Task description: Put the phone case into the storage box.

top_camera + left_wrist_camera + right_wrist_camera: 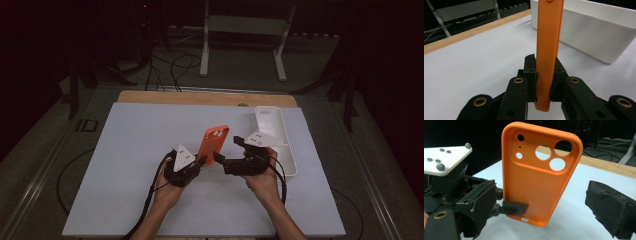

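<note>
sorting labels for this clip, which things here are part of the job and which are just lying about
In the job:
- orange case, held upright
- left gripper, shut on the case's bottom edge
- right gripper, open beside the case

Lying about:
- white bin, at the mat's right edge
- white mat
- metal stand, behind the table

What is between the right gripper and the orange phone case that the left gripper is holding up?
Nothing visible. The right gripper stands open beside the orange phone case, with only bare white table between them. The left gripper clamps the case's bottom edge, away from the right gripper's path.
</note>
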Demonstrator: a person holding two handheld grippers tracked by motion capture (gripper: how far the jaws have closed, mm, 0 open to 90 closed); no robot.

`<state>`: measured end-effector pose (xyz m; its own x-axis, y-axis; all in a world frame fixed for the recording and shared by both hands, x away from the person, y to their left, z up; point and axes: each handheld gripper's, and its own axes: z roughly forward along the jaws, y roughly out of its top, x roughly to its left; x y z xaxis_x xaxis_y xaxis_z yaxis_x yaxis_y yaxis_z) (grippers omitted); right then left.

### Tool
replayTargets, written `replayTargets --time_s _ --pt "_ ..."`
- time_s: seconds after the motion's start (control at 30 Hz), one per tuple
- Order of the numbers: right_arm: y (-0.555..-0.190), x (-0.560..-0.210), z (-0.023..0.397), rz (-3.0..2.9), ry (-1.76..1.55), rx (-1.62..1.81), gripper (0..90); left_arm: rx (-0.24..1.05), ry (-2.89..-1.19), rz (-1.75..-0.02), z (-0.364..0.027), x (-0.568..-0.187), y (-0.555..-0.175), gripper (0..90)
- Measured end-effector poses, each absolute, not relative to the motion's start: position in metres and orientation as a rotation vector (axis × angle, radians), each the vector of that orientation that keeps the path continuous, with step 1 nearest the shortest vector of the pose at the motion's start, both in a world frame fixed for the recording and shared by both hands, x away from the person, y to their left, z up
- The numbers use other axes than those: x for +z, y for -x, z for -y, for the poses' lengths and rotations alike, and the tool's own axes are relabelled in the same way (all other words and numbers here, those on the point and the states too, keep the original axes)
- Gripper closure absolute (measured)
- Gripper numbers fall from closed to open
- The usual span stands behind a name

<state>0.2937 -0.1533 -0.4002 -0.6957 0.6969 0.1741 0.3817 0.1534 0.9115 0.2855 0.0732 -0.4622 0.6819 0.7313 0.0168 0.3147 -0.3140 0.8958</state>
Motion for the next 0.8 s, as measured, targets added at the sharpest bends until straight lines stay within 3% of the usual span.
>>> replayTargets --time_s 0.8 --pt "-0.301 -0.392 0.138 -2.066 -1.197 1.578 10.9 0.579 -1.914 -0.828 -0.063 -0.469 -0.279 80.4"
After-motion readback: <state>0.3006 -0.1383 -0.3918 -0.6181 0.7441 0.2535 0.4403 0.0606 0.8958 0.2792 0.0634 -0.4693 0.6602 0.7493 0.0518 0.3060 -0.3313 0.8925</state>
